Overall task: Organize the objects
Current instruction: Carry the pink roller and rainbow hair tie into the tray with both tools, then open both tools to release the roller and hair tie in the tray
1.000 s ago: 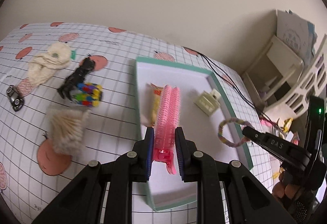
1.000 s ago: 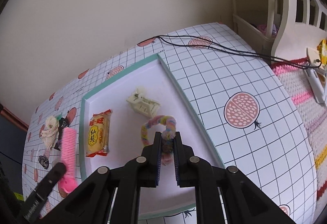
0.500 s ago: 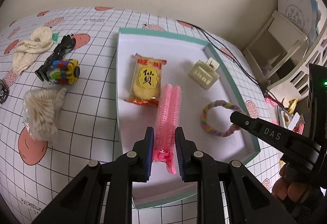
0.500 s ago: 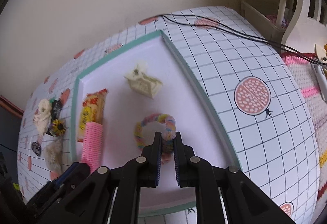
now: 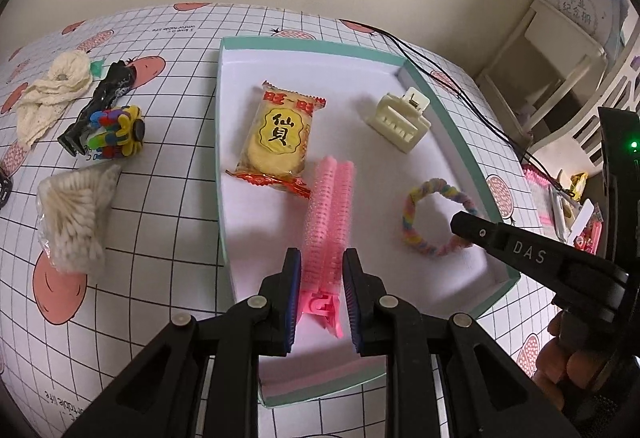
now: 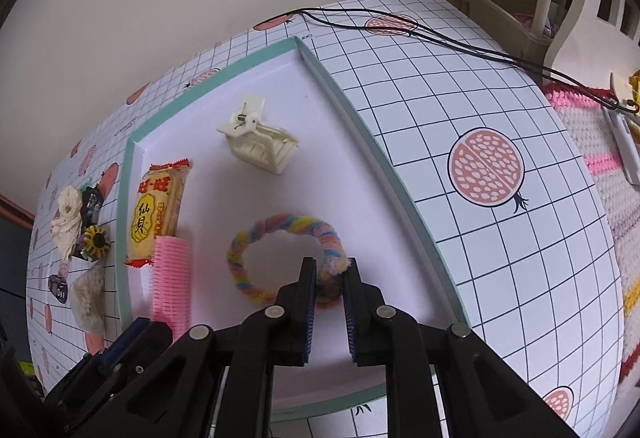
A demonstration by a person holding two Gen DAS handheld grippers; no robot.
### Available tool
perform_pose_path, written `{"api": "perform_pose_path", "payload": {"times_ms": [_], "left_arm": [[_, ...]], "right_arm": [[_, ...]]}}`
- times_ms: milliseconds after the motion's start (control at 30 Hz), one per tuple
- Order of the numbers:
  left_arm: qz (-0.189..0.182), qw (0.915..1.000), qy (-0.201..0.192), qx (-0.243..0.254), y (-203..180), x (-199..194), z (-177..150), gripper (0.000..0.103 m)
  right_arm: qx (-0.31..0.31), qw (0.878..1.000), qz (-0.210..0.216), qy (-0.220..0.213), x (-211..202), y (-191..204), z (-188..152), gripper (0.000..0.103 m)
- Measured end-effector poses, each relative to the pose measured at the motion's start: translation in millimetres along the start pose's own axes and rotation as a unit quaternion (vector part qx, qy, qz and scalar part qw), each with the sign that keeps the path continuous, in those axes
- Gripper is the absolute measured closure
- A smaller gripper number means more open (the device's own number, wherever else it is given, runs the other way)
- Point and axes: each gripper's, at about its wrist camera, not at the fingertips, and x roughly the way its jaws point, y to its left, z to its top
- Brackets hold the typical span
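Observation:
A white tray with a teal rim (image 5: 312,46) lies on the grid-patterned tablecloth. Inside it are a yellow snack packet (image 5: 280,134), a cream claw clip (image 5: 402,118), a rainbow hair tie (image 5: 420,230) and a pink roller clip (image 5: 330,206). My left gripper (image 5: 322,270) is shut on the near end of the pink roller clip, whose far end lies against the packet's lower edge. My right gripper (image 6: 330,274) is shut on the near side of the rainbow hair tie (image 6: 280,222), low over the tray floor. One of its black fingers (image 5: 500,238) shows in the left wrist view.
Left of the tray lie a cream scrunchie (image 5: 52,94), a black wrapped item (image 5: 100,106), a multicoloured flower clip (image 5: 118,134) and a bag of cotton swabs (image 5: 74,214). A black cable (image 6: 440,34) runs along the far right. White shelving stands beyond the table's right end.
Both grippers have come lower and nearer the tray floor. The pink clip moved rightward from over the packet to beside it. The hair tie now sits low in the tray.

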Motion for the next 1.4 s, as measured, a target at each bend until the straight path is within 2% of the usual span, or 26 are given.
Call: {"api": "perform_pose_path", "payload": {"times_ms": [233, 300, 600, 833, 967, 1033, 1100, 1267, 1333, 1400], "left_arm": [[-0.007, 0.9998, 0.000, 0.018, -2, -5, 2, 0.081], [-0.009, 0.9998, 0.000, 0.020, -1, -7, 3, 0.081], [-0.017, 0.9992, -0.030, 0.021, 2, -23, 8, 0.081], [-0.007, 0.9984, -0.054, -0.014, 20, -32, 15, 0.081], [0.012, 0.9976, -0.060, -0.033, 32, -33, 17, 0.080], [0.015, 0.9968, -0.062, -0.049, 39, -34, 18, 0.075], [0.020, 0.9958, -0.063, -0.064, 47, -35, 18, 0.066], [0.039, 0.9939, -0.065, -0.080, 60, -37, 19, 0.063], [0.046, 0.9929, -0.069, -0.085, 64, -39, 18, 0.058], [0.049, 0.9920, -0.073, -0.091, 67, -40, 18, 0.049]], "right_arm": [[-0.008, 1.000, -0.004, 0.009, 3, 3, -3, 0.077], [-0.011, 1.000, -0.005, 0.004, 1, 4, -3, 0.069], [-0.023, 1.000, -0.004, -0.017, -10, 11, -2, 0.069], [-0.022, 0.999, 0.002, -0.026, -13, 14, -2, 0.069], [-0.032, 0.999, 0.010, -0.030, -14, 19, -3, 0.069], [-0.036, 0.999, 0.018, -0.032, -14, 22, -3, 0.066], [-0.042, 0.998, 0.022, -0.034, -15, 26, -4, 0.060], [-0.063, 0.997, 0.031, -0.040, -16, 38, -6, 0.050], [-0.068, 0.996, 0.035, -0.041, -16, 42, -7, 0.049], [-0.073, 0.996, 0.040, -0.043, -16, 46, -8, 0.044]]}}
